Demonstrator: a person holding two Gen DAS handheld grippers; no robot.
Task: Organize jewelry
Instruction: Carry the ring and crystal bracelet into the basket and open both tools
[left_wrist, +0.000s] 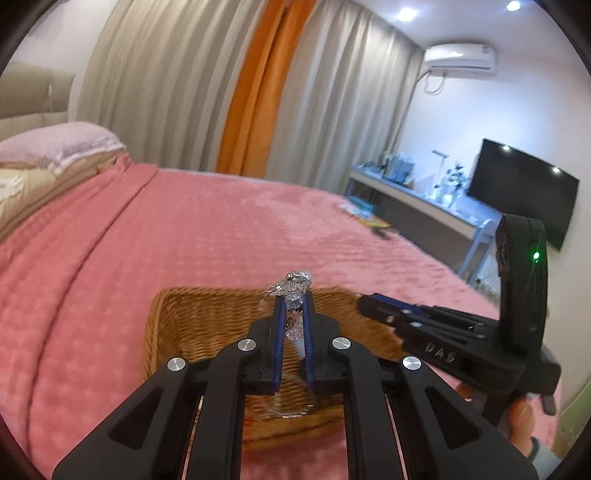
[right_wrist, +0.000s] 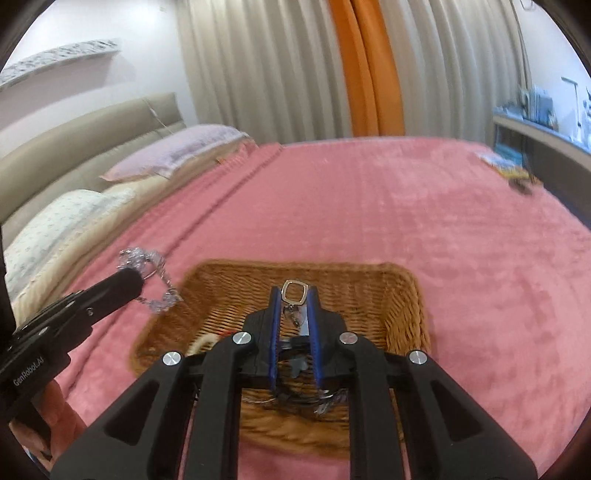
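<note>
Wicker basket (right_wrist: 402, 295) below; my left gripper (left_wrist: 294, 295) pinches crystal chain (left_wrist: 297, 278), right gripper (right_wrist: 294, 295) pinches metal clasp (right_wrist: 294, 291); dangling ends may snag weave.

Left tool (left_wrist: 294, 301): tilted slightly down, blue pads closed on a crystal chain.
Right tool (right_wrist: 294, 295): tilted down, pads closed on a metal clasp.
Spacing: side by side, tips apart.
Hand (left_wrist: 522, 419): fingers wrapped around right tool's handle.
</note>
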